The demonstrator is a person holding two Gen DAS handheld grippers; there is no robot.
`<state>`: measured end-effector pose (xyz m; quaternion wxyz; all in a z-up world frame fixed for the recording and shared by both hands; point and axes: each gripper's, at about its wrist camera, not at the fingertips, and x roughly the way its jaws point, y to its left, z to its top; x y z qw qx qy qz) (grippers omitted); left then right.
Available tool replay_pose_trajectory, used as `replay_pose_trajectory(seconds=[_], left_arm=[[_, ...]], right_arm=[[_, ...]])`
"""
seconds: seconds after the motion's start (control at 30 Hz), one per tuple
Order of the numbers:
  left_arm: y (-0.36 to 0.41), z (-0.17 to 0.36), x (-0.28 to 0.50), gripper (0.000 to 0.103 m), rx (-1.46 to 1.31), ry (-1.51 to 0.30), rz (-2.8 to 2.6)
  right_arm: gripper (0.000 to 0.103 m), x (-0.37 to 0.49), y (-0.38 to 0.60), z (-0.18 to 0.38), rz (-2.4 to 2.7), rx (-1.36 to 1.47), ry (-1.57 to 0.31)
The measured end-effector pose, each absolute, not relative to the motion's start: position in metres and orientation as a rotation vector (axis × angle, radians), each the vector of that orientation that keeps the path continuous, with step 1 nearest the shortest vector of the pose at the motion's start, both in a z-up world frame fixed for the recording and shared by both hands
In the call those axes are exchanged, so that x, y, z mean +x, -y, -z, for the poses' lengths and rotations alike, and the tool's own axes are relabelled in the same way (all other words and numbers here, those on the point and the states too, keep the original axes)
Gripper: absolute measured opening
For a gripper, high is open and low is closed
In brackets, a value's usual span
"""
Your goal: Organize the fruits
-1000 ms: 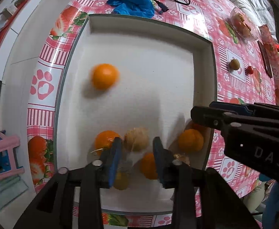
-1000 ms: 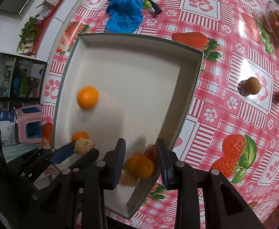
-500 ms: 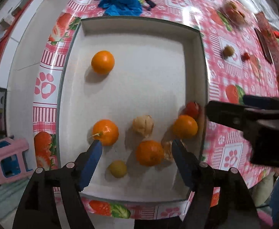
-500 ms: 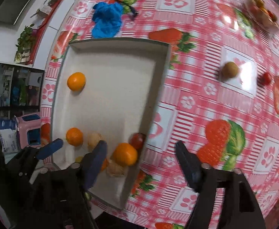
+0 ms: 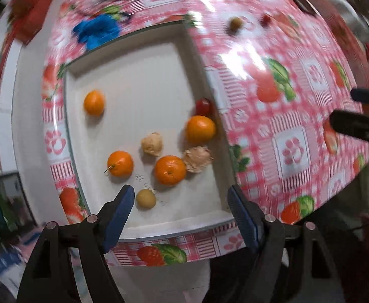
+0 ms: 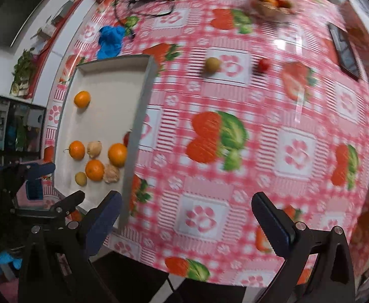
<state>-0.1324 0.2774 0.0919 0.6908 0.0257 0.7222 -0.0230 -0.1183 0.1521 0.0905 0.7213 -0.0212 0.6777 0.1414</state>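
Both grippers have pulled back from the tray, fingers just opened wide and empty: left gripper, right gripper. Four oranges lie near its right wall.

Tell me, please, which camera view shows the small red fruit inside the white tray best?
The left wrist view: the small red fruit lies unobstructed against the white tray wall. In the right wrist view, the wall hides all but a red sliver.

**Colours on your bench**

You see a white tray holding orange oranges, on a bench covered in pink-and-white check printed with red strawberries. A blue cloth lies at the far left.
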Motion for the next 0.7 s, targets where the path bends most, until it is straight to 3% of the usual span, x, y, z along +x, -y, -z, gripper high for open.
replay_pose_trajectory(seconds=[0.4,0.7], left_arm=[[-0.210,-0.106,-0.109,0.080,0.257,-1.560,0.214],[-0.193,-0.107,-0.114,0.080,0.272,-1.561,0.240]], right_arm=[[0.103,-0.157,-0.119,-0.126,-0.246,-0.111,-1.379],[0.103,-0.171,-0.096,-0.117,-0.205,-0.051,-1.419]])
